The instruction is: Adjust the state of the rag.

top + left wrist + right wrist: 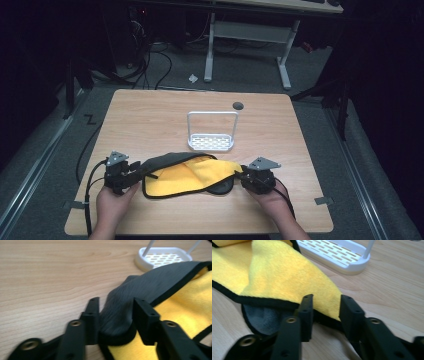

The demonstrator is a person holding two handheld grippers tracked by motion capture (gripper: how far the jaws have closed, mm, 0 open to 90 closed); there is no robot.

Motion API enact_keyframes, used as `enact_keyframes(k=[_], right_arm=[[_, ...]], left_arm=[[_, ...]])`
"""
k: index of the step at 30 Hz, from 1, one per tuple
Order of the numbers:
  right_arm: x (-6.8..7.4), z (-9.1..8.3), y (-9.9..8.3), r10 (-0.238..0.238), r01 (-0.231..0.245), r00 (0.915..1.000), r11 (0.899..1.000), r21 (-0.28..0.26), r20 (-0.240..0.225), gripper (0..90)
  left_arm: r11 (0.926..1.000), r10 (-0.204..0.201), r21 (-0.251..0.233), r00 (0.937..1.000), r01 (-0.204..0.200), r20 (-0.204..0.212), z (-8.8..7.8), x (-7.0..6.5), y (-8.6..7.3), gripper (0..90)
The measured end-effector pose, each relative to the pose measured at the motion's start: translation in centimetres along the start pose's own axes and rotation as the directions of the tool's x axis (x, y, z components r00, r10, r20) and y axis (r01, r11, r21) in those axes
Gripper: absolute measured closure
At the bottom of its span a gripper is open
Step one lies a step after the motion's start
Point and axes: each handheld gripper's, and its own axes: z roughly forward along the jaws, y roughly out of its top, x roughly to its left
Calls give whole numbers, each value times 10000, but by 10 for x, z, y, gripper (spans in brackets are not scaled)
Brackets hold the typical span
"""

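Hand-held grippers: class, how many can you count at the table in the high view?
2. The left hand-held gripper is at the left end of the yellow-and-grey cloth; the right hand-held gripper is at its right end. Both have open jaws with cloth between them.

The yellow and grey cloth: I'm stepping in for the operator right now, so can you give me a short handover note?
Left gripper: open, jaws either side of the grey end of the cloth, not pressing it.
Right gripper: open, jaws astride the yellow corner, no grip.
The cloth lies loosely folded on the near part of the table, yellow face up, grey edge folded over. The white rack stands just behind it, nothing in it.
Done: cloth laid down and let go.
Left: probably neatening the fold; the next step is unclear.
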Motion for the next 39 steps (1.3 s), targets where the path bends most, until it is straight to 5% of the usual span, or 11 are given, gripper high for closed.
enact_keyframes(k=[5, 9, 12, 19, 21, 25, 28, 30, 31, 34, 39], right_arm=[[-8, -1, -1, 689, -689, 9976, 9975, -181, -27, 489], [-10, 12, -6, 625, -621, 9980, 9975, 344, -96, 497], [-10, 26, -10, 471, -455, 9988, 9943, 966, -147, 787], [7, -4, -3, -374, 373, 9992, 9993, -68, -157, 900], [7, -8, -2, -292, 292, 9996, 9991, -308, 7, 772], [-11, -3, -8, 662, -657, 9974, 9976, -202, 272, 693], [-16, -3, -13, 833, -830, 9962, 9965, -122, 270, 676], [-17, -3, -15, 827, -826, 9963, 9966, -61, 248, 669], [-18, -3, -16, 813, -812, 9965, 9967, -51, 217, 669], [-20, -4, -17, 912, -910, 9956, 9958, -96, 228, 669], [-24, -8, -16, 1198, -1190, 9924, 9924, -300, 279, 652]], left_arm=[[9943, 759, -740, 9969, -772, -194, -14, -33, -4, 461], [9948, 828, -633, 9958, -802, 401, -11, -49, -7, 446], [9951, 874, -549, 9919, -826, 923, -8, -62, -10, 438], [9961, 857, -27, 9650, -877, 2480, 19, -100, -9, 402], [9938, 1006, 167, 9525, -1100, 2874, 37, -119, -7, 398], [9795, 1734, 475, 9393, -1958, 2961, 76, -156, -3, 370], [9577, 2564, 693, 9378, -2792, 2340, 100, -176, -1, 355], [9330, 3266, 1009, 9307, -3453, 1646, 110, -182, -3, 494], [9323, 3314, 996, 9316, -3477, 1493, 110, -181, -4, 594], [9523, 2841, 664, 9446, -2979, 1644, 101, -173, 0, 821], [9770, 2126, -612, 9532, -2041, 2149, 63, -160, 24, 839]])
